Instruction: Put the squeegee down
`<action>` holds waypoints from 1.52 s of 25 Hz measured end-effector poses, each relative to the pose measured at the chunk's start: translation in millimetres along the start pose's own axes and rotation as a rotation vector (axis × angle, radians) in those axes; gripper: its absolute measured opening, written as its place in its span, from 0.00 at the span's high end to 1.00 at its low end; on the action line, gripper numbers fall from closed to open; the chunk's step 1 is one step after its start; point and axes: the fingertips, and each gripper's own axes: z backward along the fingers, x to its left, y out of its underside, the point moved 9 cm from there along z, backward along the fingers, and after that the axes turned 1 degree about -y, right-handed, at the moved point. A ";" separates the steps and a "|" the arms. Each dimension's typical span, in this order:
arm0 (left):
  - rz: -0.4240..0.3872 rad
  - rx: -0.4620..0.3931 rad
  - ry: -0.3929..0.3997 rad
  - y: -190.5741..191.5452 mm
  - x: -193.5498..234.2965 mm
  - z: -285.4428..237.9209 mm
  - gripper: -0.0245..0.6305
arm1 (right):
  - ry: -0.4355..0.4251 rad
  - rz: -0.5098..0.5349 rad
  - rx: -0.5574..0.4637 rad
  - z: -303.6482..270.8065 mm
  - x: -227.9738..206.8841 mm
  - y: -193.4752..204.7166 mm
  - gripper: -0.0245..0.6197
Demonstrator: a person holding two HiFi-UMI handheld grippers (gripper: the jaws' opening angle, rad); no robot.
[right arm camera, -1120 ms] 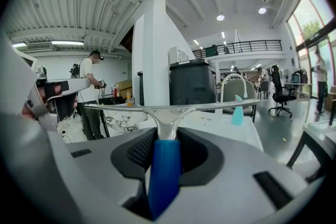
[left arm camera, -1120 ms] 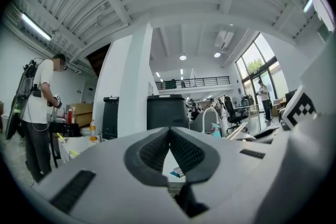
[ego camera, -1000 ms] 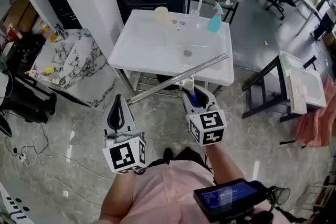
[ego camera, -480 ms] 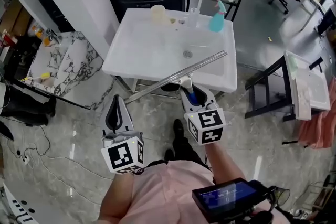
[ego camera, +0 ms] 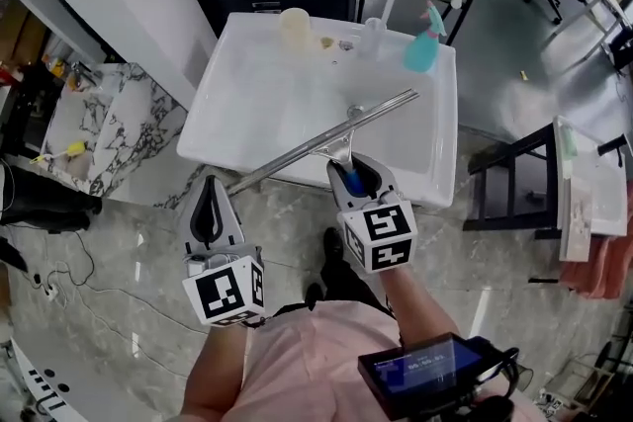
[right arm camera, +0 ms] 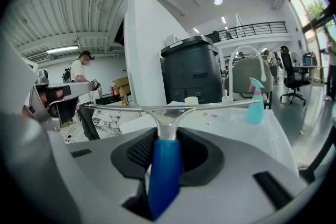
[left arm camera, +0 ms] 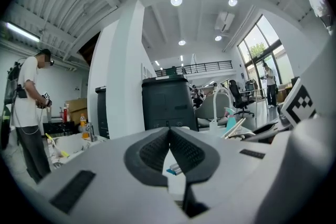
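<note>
The long metal-bladed squeegee point(ego camera: 326, 141) with a blue handle is gripped by that handle in the right claw point(ego camera: 351, 181), whose jaws stand partly closed on it. Its blade lies crosswise to the claw. It runs diagonally from beyond the front edge of the white rectangular sink point(ego camera: 255, 104) up past the drain point(ego camera: 354, 111). The sink lies directly ahead of the right claw, so lowering forward looks like the natural move. The left claw point(ego camera: 208, 217), lower left and further from the sink, is closed with nothing between its jaws.
</note>
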 end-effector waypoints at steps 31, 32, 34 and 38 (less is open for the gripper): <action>0.041 -0.057 -0.290 -25.4 79.7 -83.3 0.95 | -0.209 0.168 -0.031 -156.4 -2.3 -109.3 0.79; 0.042 -0.053 -0.289 -24.1 83.4 -86.9 0.95 | -0.208 0.165 -0.026 -161.1 -1.6 -109.6 0.79; 0.045 -0.043 -0.288 -20.8 90.1 -93.9 0.95 | -0.209 0.163 -0.017 -170.6 0.2 -109.7 0.79; 0.042 -0.030 -0.281 -17.0 102.0 -109.8 0.95 | -0.213 0.158 0.000 -190.7 3.4 -110.3 0.79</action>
